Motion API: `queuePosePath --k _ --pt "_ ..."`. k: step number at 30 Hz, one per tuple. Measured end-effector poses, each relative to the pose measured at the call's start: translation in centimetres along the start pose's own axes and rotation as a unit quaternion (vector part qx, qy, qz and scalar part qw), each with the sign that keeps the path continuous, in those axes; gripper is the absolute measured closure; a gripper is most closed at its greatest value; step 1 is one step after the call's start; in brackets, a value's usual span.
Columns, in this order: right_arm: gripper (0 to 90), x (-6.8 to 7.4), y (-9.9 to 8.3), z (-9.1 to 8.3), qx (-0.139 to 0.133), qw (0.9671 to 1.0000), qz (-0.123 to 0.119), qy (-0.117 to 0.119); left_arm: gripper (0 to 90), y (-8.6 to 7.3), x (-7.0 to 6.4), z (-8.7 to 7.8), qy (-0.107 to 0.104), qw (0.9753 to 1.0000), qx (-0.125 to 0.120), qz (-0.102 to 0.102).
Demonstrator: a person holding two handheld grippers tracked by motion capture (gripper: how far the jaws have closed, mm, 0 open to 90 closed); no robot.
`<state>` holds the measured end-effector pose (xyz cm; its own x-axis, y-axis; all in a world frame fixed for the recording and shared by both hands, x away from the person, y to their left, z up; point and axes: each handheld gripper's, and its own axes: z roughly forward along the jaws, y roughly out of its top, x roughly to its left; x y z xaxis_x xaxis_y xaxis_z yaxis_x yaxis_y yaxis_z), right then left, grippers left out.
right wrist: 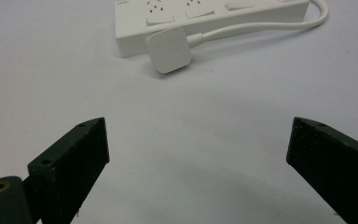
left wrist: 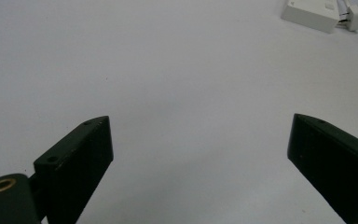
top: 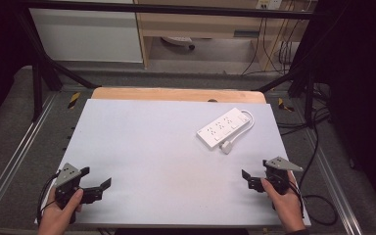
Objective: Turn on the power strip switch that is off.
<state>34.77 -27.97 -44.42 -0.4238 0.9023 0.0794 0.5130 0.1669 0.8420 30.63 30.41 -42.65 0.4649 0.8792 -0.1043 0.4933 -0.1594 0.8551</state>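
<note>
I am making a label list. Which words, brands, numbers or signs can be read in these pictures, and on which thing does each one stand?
None can be read.
Power strip: a faint dark mark at its end in the right gripper view, too blurred to read.

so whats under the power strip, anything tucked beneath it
The power strip lies flat on the pale table, its plug beside it. Nothing pokes out round its edges; whatever its body covers is hidden.
</note>
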Motion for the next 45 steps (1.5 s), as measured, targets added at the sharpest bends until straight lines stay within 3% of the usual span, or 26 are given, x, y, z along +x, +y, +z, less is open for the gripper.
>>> queuePosePath --k 4,15,18,45 --pt "6.5 -0.3 0.1 0.1 0.028 0.9995 0.005 0.008 6.8 0.0 0.1 0.0 0.000 1.0000 -0.002 -0.001" --pt "5.9 -0.8 0.3 -0.2 0.033 0.9994 0.003 0.005 6.8 0.1 -0.1 0.1 -0.002 1.0000 0.001 0.000" --pt "4.9 -1.2 0.3 -0.3 0.032 0.9994 0.013 0.007 6.8 0.0 0.0 0.1 -0.002 1.0000 0.001 0.001" --pt "3.5 -0.7 0.8 -0.2 0.032 0.9995 0.004 0.005 6.8 0.0 -0.1 0.3 -0.004 1.0000 0.007 0.004"
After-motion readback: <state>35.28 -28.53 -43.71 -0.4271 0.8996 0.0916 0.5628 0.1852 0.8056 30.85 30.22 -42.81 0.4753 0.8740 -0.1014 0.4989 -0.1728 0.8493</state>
